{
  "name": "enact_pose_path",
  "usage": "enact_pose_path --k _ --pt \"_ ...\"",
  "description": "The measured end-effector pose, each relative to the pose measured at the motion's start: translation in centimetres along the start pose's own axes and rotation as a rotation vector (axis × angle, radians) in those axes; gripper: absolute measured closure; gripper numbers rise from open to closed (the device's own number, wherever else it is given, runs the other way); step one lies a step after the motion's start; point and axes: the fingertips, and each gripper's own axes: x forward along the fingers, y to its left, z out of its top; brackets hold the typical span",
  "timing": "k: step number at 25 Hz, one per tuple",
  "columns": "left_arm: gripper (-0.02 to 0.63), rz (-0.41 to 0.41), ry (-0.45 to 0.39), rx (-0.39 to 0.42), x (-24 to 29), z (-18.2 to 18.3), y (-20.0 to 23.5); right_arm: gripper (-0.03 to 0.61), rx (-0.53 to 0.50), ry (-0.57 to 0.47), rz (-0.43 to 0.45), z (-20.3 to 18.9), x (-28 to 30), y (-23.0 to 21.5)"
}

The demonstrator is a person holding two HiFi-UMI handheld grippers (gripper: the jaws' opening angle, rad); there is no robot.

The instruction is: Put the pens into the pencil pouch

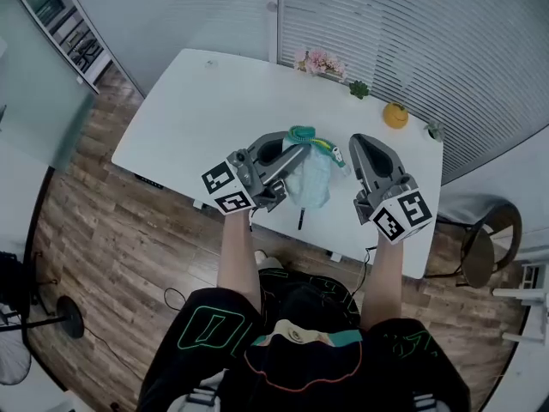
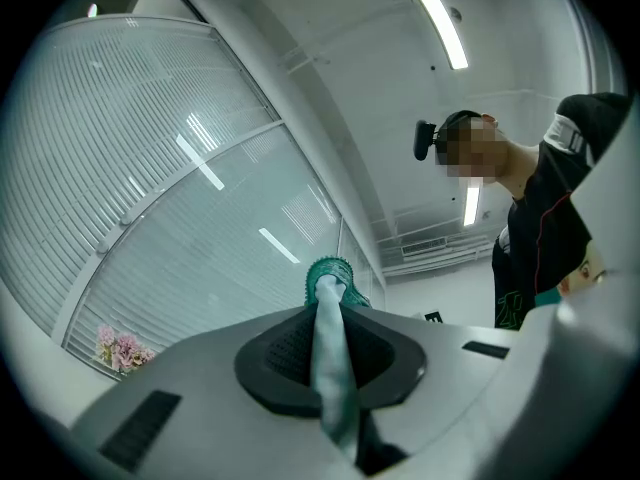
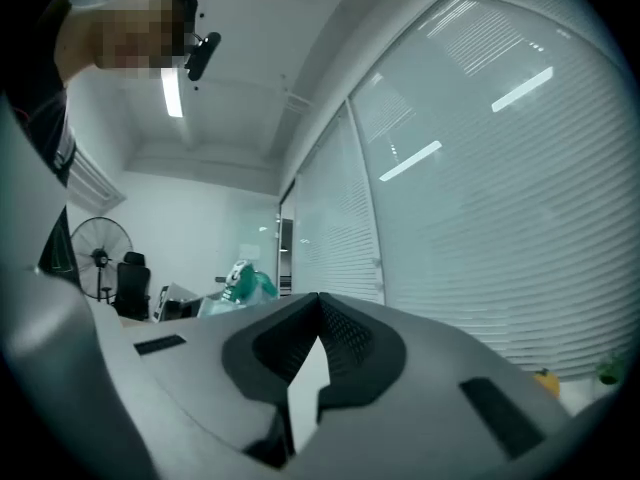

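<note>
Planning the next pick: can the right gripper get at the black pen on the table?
Probably yes: the black pen lies uncovered near the table edge; the right gripper, shut, must open first.

The pencil pouch [image 1: 313, 183] is pale teal, the tabletop [image 1: 189, 118] white, the pen [image 1: 301, 220] black, the flowers [image 1: 319, 61] pink, the floor [image 1: 103, 230] brown wood-grain.

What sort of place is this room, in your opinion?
Probably an office or a meeting room. It has a white table, glass walls with fine blinds, and an office chair beside a standing fan in the background.
</note>
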Motion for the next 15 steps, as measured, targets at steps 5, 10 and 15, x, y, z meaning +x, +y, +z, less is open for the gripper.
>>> enact_pose_path --k 5,10,15 --pt "0.583 -0.016 0.031 0.003 -1.3 0.0 0.2 0.578 -0.030 -0.010 0.217 0.4 2.1 4.6" --pt "0.576 -0.034 0.059 -0.003 -3.1 0.6 0.5 0.577 -0.012 0.006 0.366 -0.2 4.0 8.6" --pt "0.555 -0.067 0.064 -0.019 -4.7 1.0 0.7 0.520 0.000 0.030 0.460 -1.0 5.3 11.0"
